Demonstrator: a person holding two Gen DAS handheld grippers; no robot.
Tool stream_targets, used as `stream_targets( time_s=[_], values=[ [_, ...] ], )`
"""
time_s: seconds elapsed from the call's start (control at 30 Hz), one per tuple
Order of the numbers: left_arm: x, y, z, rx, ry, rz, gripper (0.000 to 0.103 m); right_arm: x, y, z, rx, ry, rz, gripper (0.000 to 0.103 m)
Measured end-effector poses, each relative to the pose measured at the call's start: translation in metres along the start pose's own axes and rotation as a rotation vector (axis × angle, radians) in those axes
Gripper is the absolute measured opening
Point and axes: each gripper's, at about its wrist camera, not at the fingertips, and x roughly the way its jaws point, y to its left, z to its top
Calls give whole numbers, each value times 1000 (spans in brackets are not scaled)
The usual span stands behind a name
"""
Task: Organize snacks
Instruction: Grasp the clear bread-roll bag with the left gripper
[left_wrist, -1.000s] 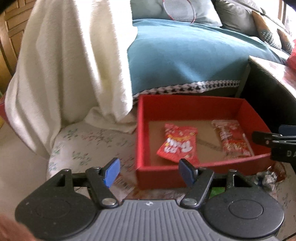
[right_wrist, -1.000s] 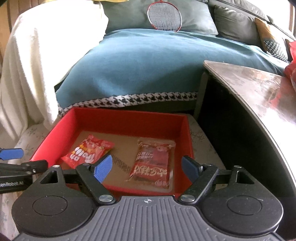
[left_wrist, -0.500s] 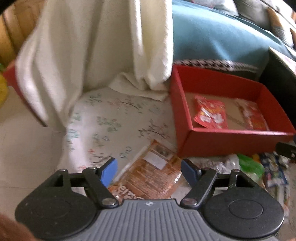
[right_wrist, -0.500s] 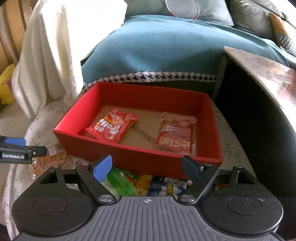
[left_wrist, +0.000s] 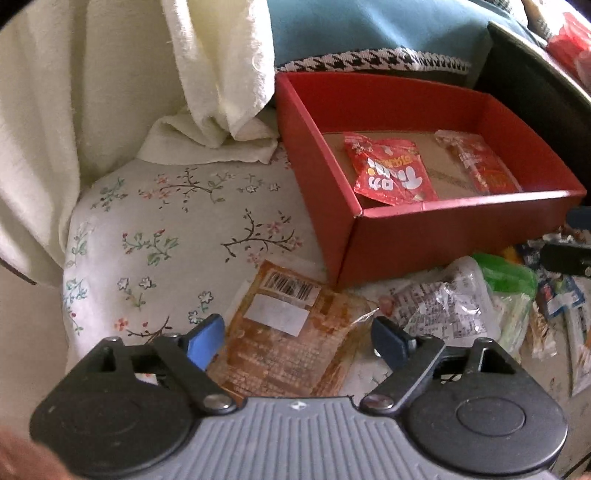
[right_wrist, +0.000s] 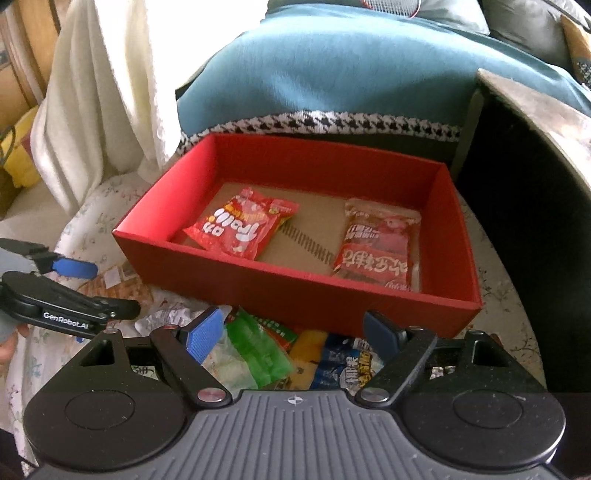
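Left gripper (left_wrist: 297, 338) had dropped from facing the red box (left_wrist: 461, 236) a second earlier to hanging over the orange snack packet (left_wrist: 284, 332), which lay flat on the floral cushion (left_wrist: 166, 221) at 7 o'clock of the box's near corner. Its fingers (left_wrist: 207, 338) were opening wider, packet between them but not pressed; no grip yet.

Right gripper (right_wrist: 293, 338) had tilted down too: fingers apart, nothing clamped, over the loose pile just in front of the box, with the green packet (right_wrist: 258, 354) and blue-and-yellow packet (right_wrist: 351, 365) at its tips.

Box already held the red gummy bag (right_wrist: 240, 229) at its 9 o'clock side and the dark red packet (right_wrist: 376, 251) at its 3 o'clock side.

Read: both hands switched from drop-off to pick-up. Likely next is closing on the orange packet. Most snacks were still outside, so the task looked early.
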Motion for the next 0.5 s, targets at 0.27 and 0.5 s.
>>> stream_targets(
  time_s=[0.27, 0.5],
  values=[
    [-6, -4, -22, -21, 39, 51, 78, -6, -4, 0, 5, 1, 14, 87],
    [-22, -23, -44, -95, 70, 46, 74, -12, -4, 1, 1, -5, 27, 87]
  ],
)
